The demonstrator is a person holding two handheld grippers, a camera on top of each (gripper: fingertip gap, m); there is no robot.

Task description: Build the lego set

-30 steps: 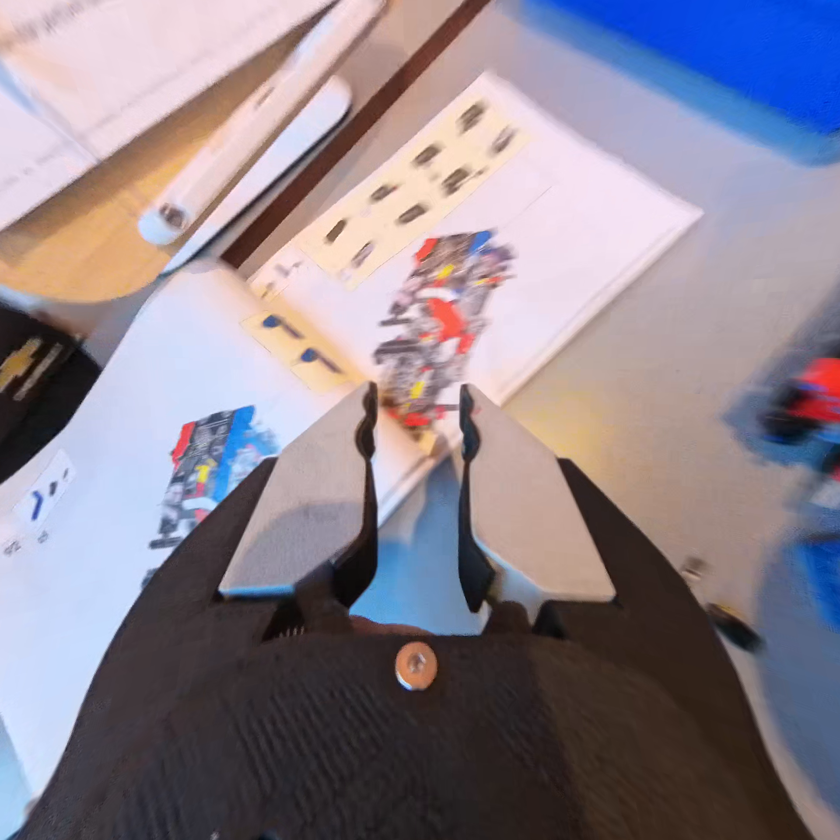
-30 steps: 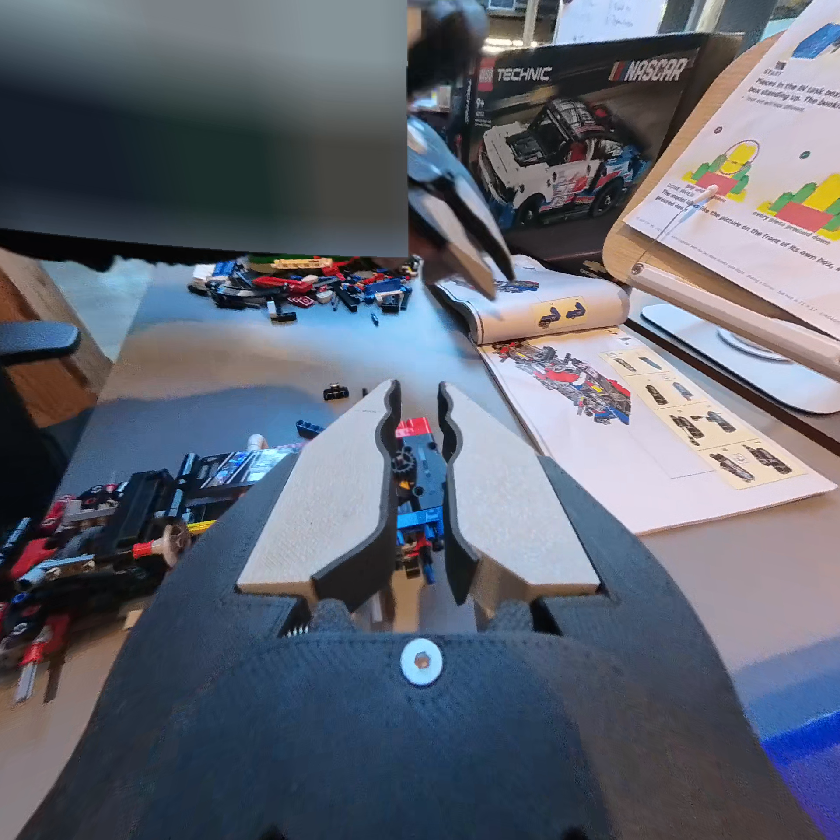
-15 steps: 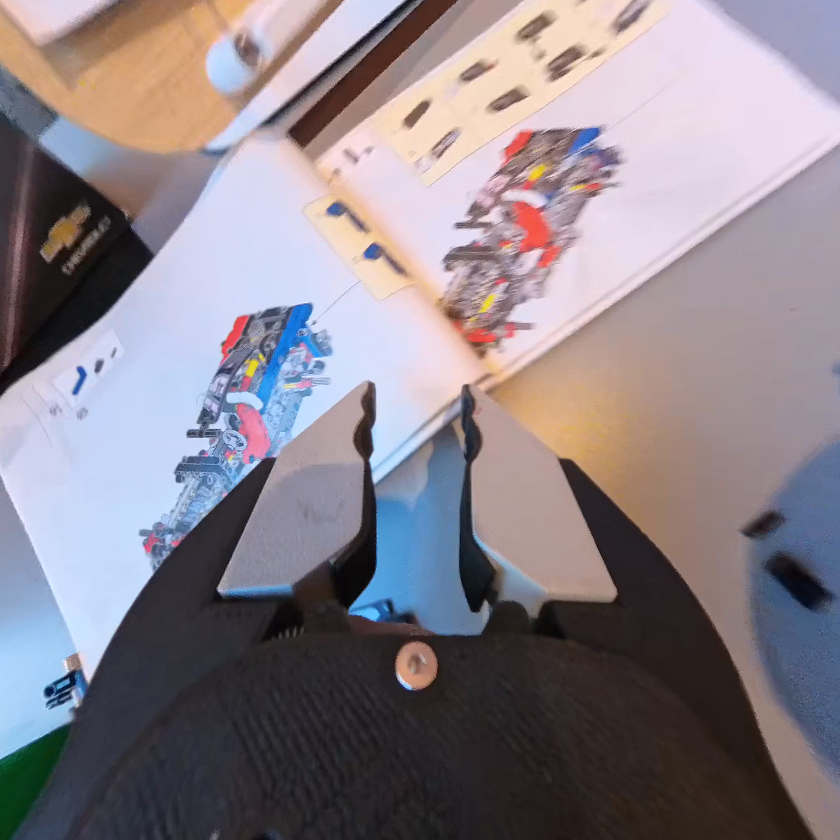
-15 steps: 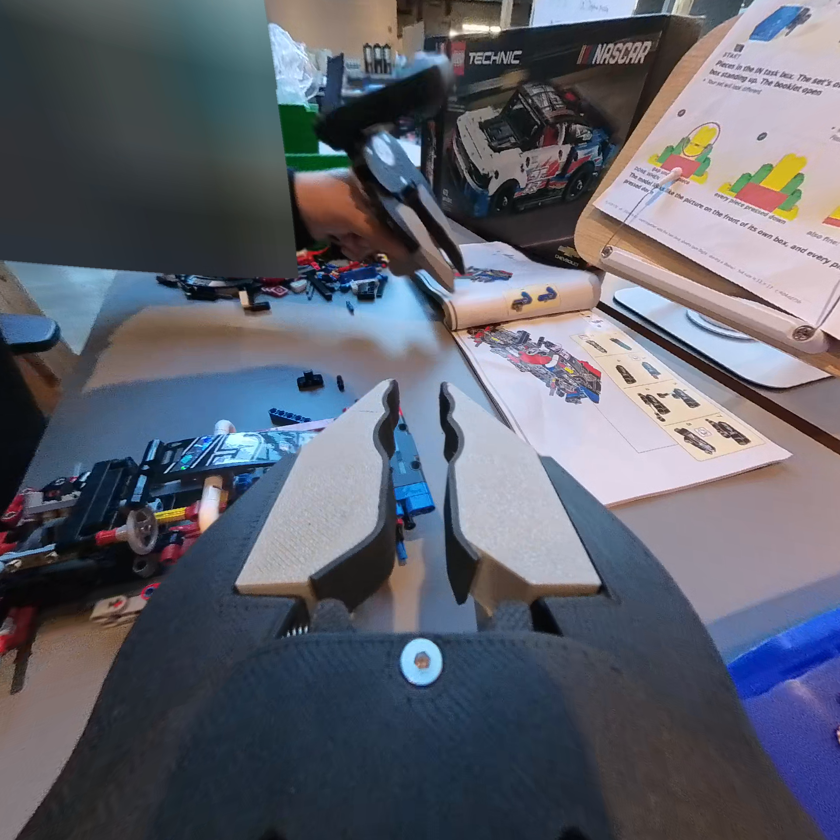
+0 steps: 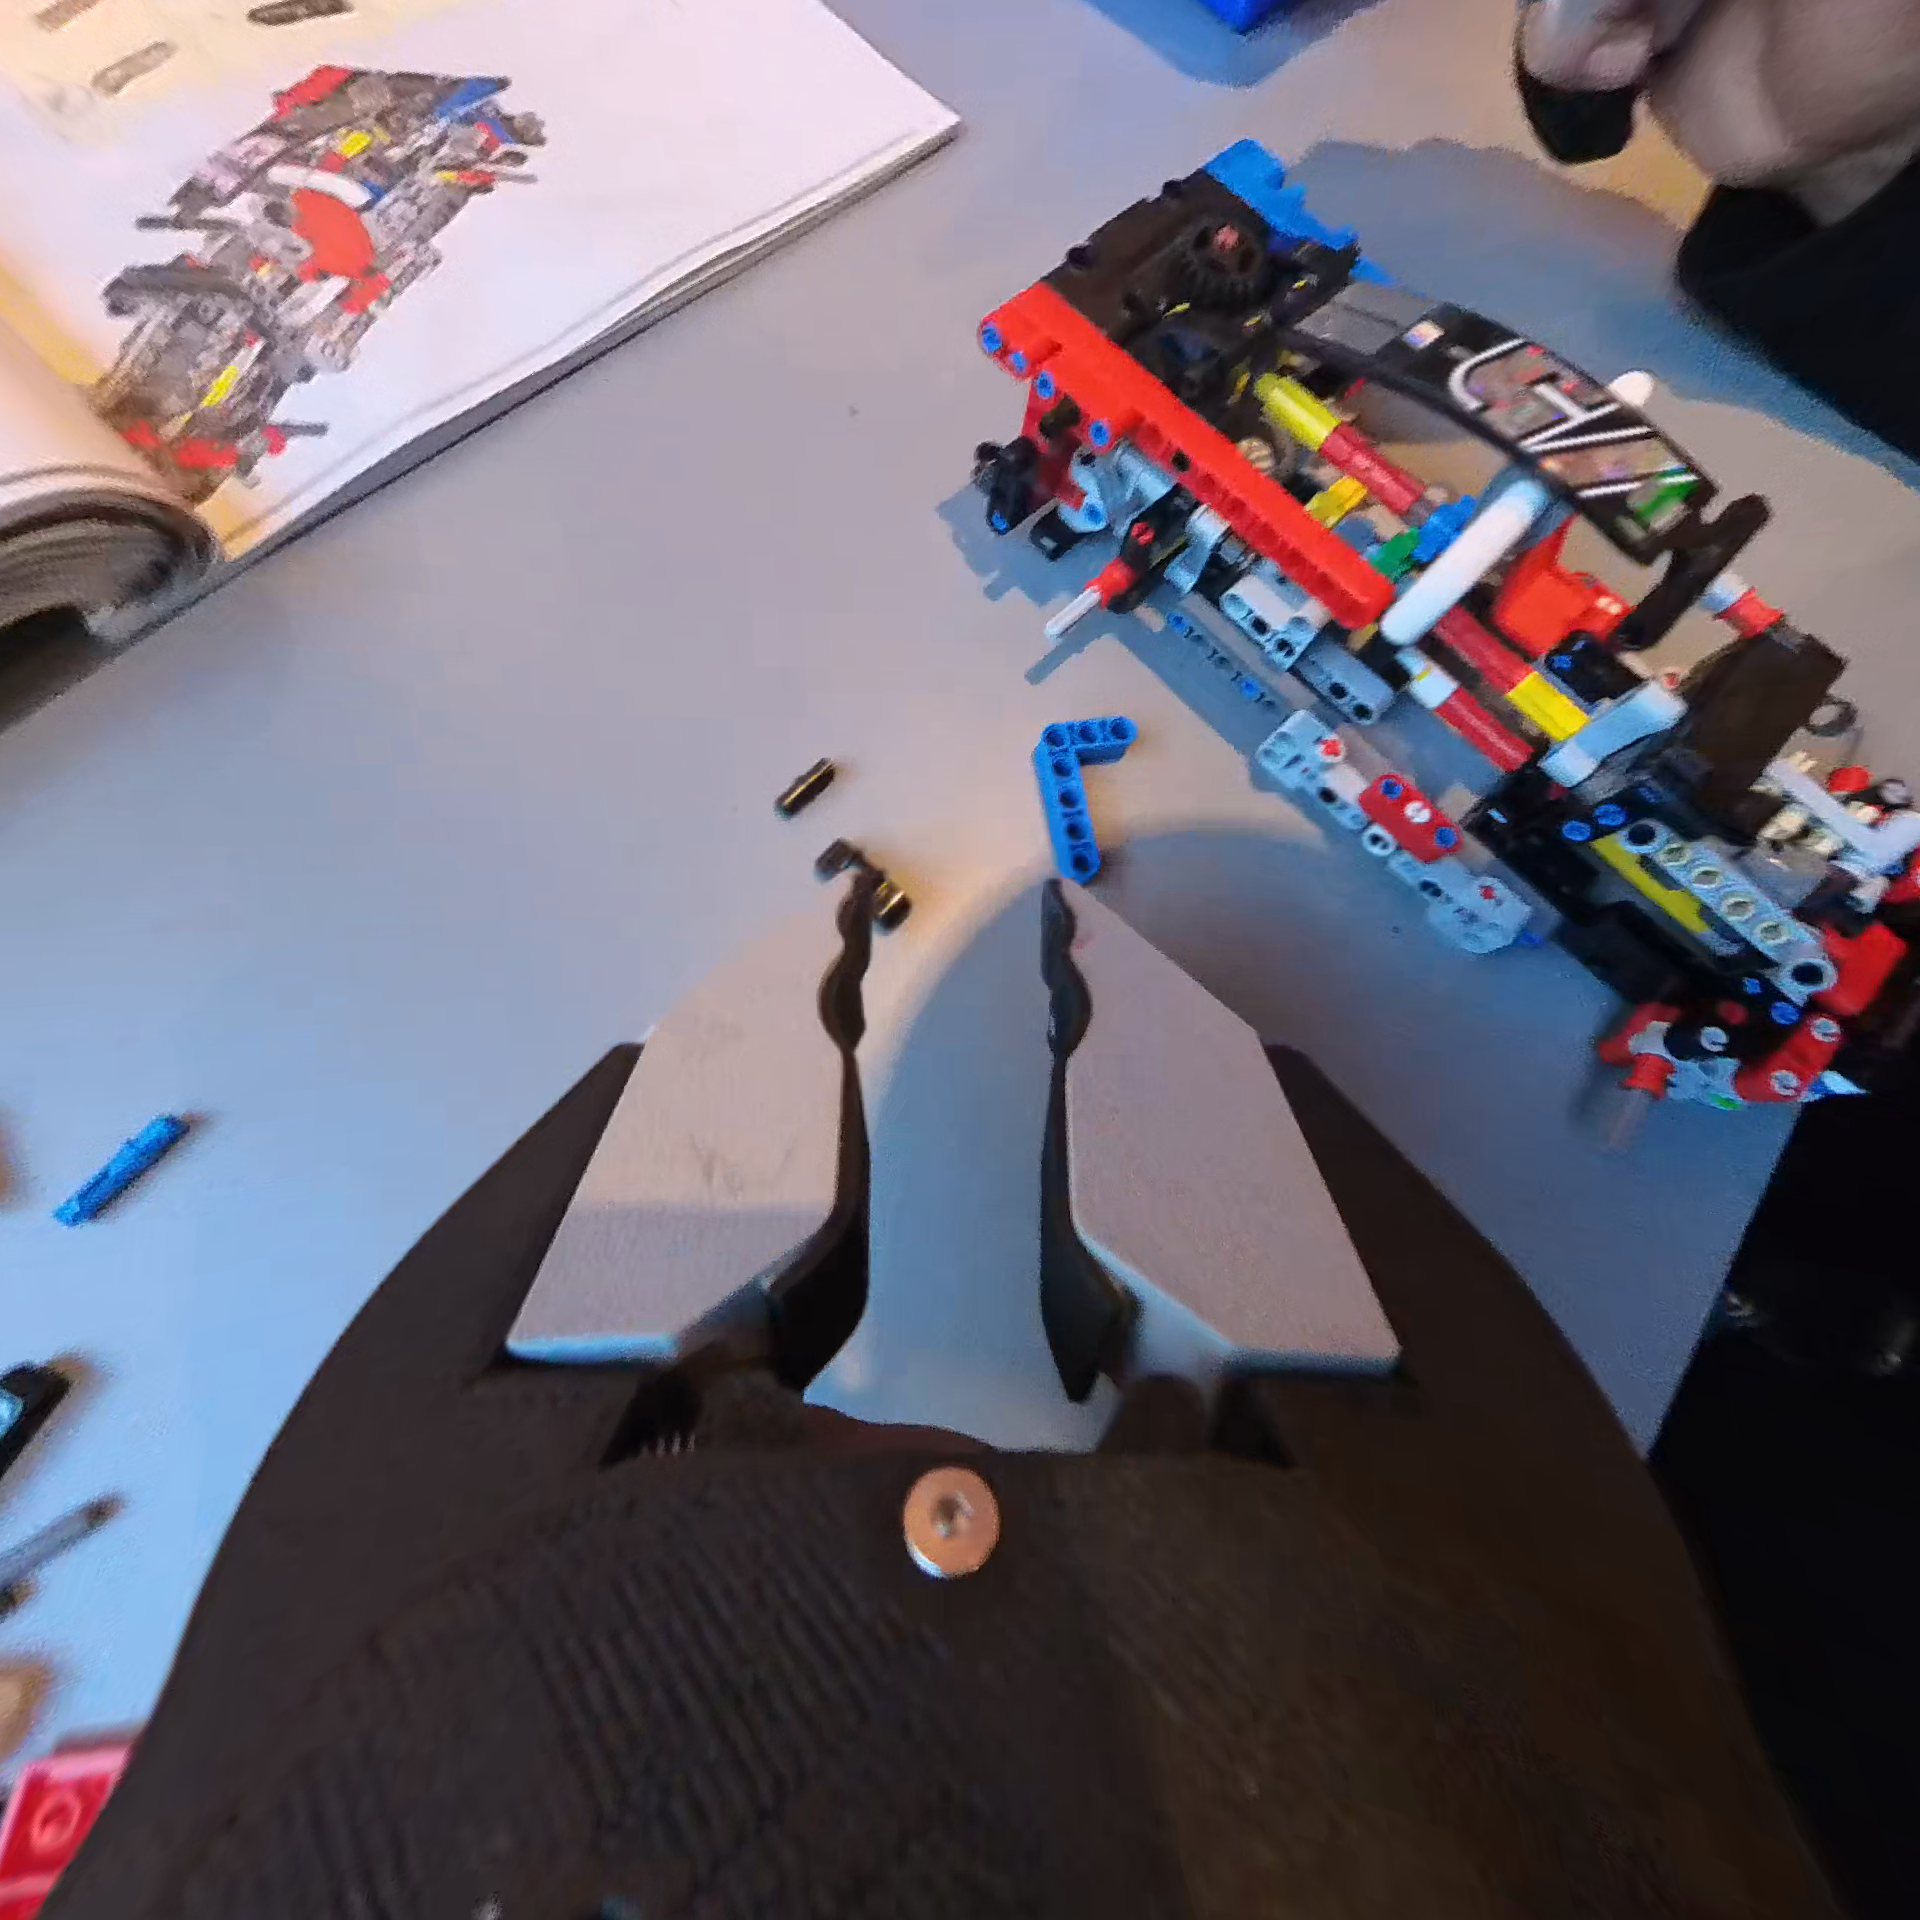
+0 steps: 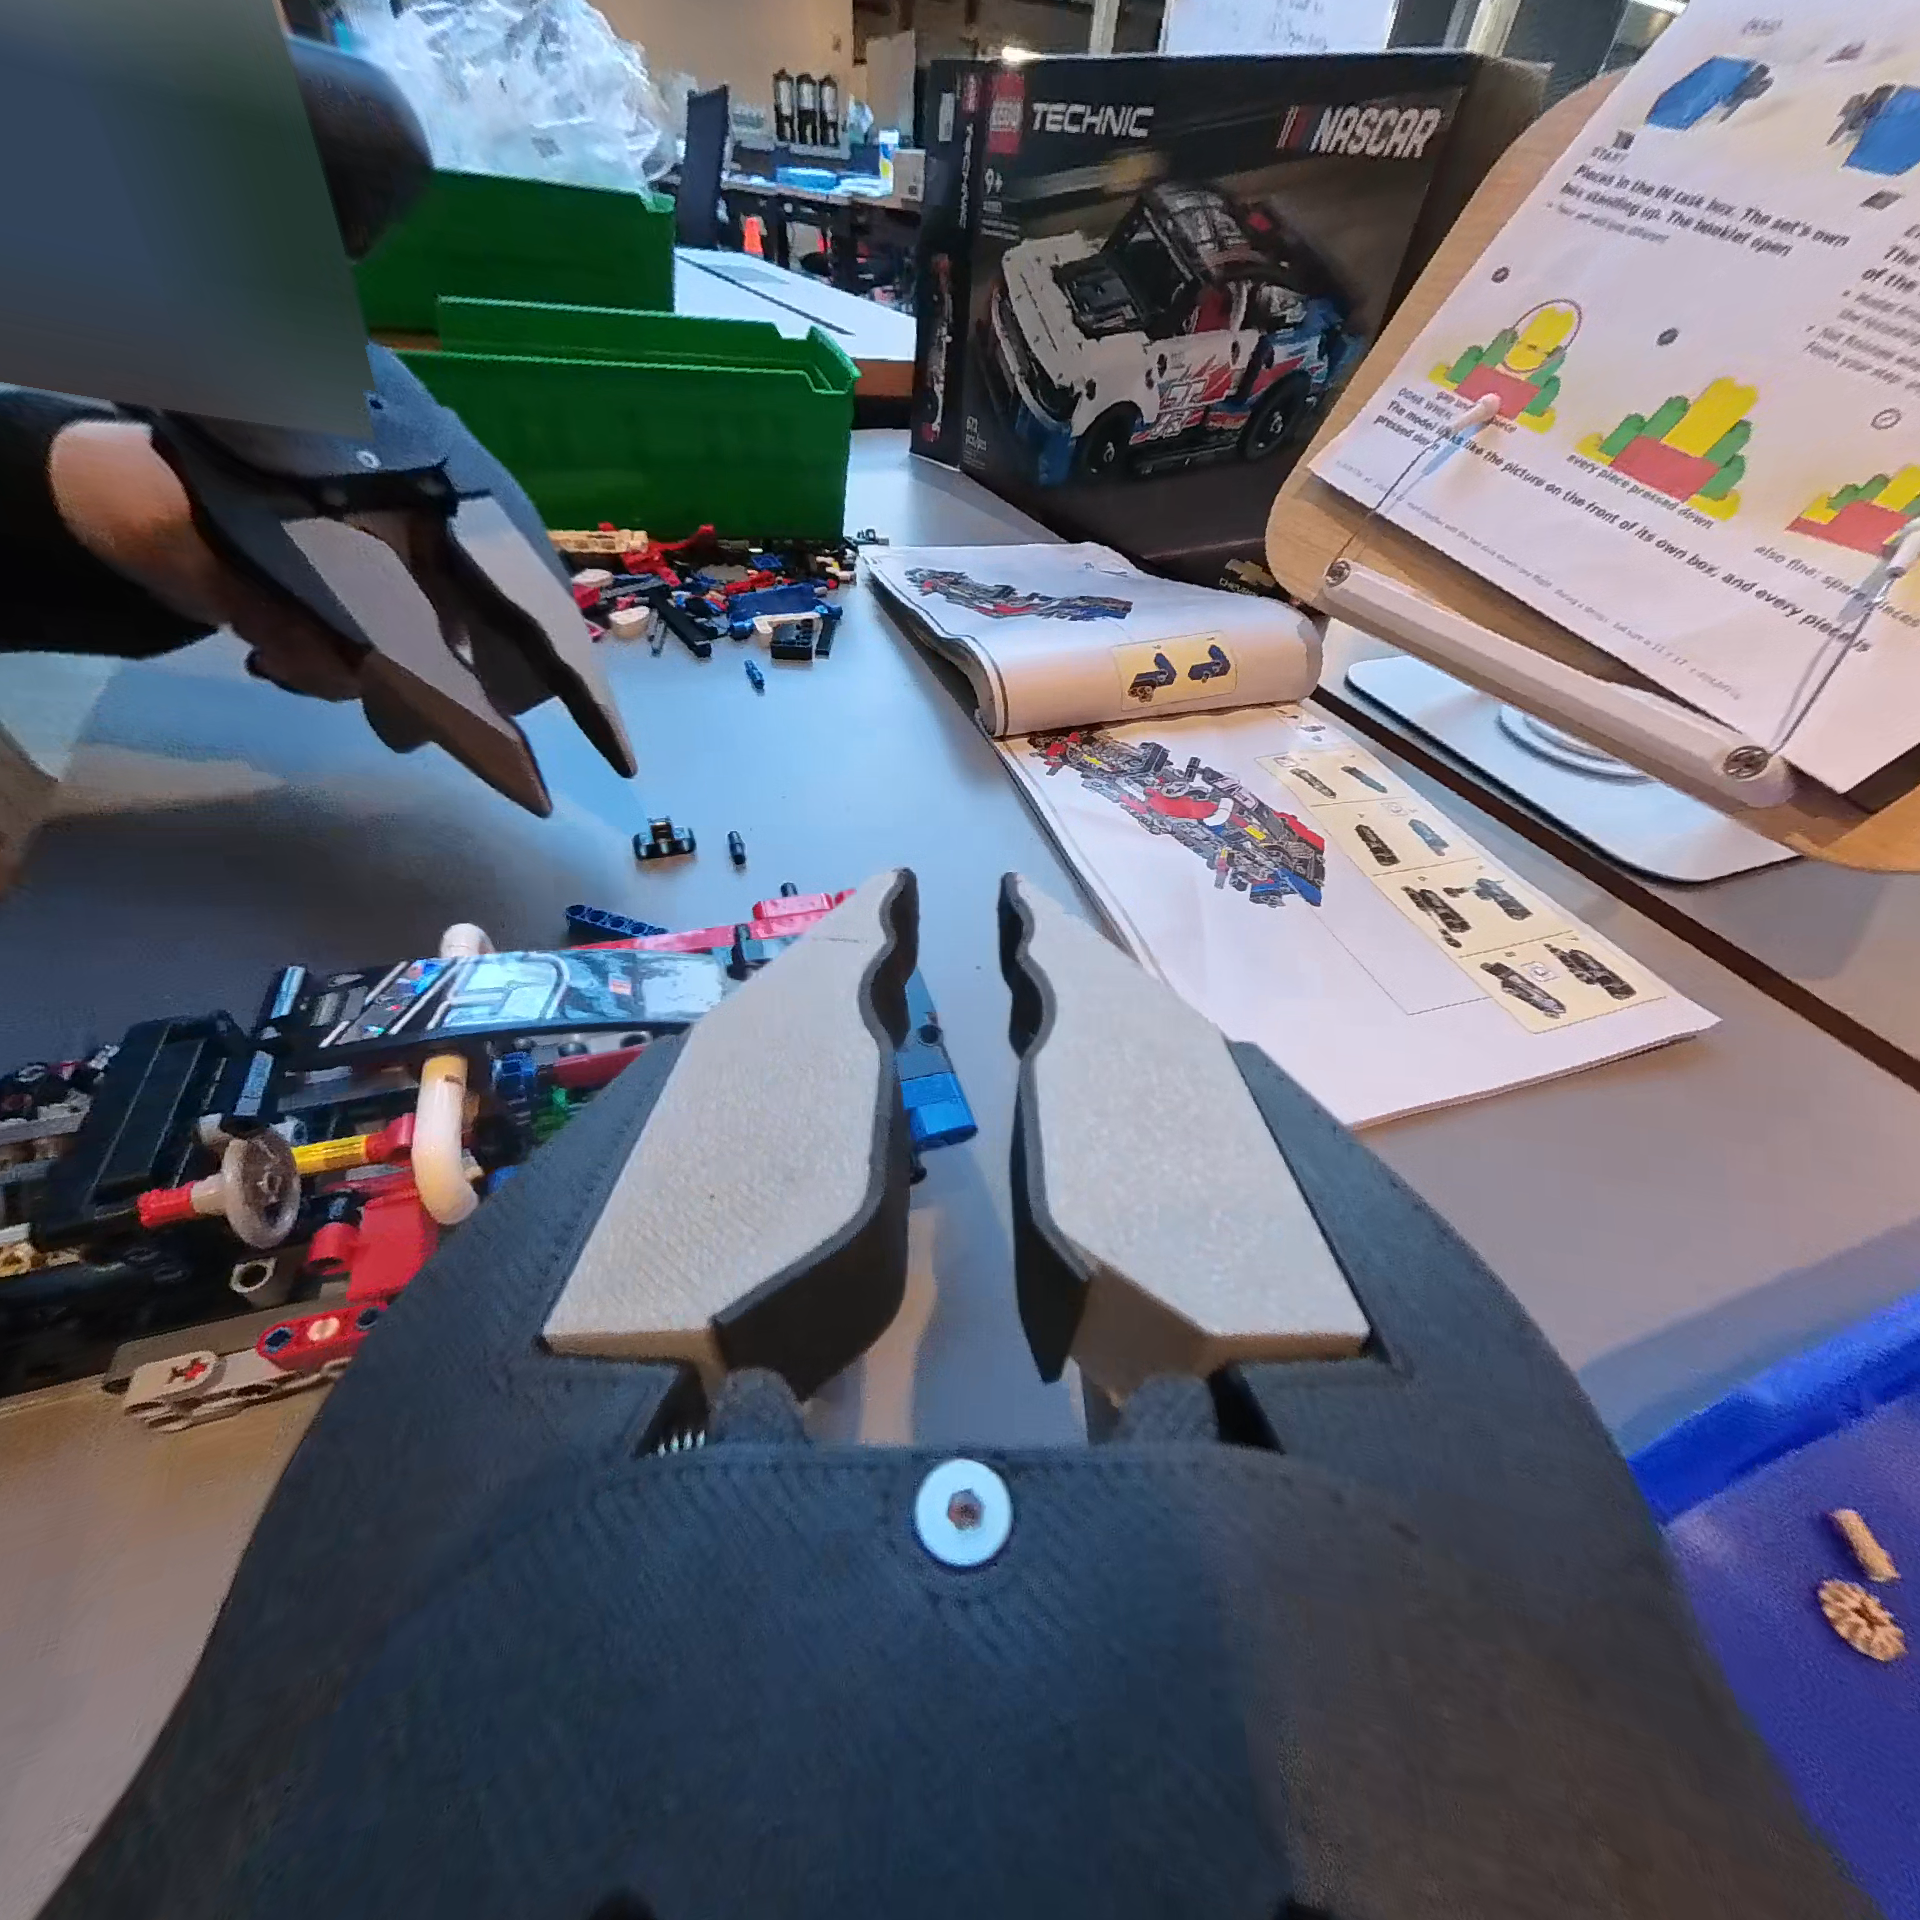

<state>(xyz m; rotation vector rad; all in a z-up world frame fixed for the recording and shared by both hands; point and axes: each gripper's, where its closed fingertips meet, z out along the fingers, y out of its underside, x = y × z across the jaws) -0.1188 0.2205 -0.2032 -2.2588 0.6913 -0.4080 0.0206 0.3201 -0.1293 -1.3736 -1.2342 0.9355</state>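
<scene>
You are holding your left gripper [image 5: 951, 899] open and empty above 2 small black pins [image 5: 805, 787], beside the half-built car [image 5: 1455, 582]. Your right gripper [image 6: 958, 894] is hanging narrowly open, empty, over the car's blue end.

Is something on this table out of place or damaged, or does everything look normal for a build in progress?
Nothing stands out. The half-built car sits flat on the table, the blue L-shaped beam and two small black pins lie loose beside it, and the booklet lies open. Both grippers are open and empty.
</scene>
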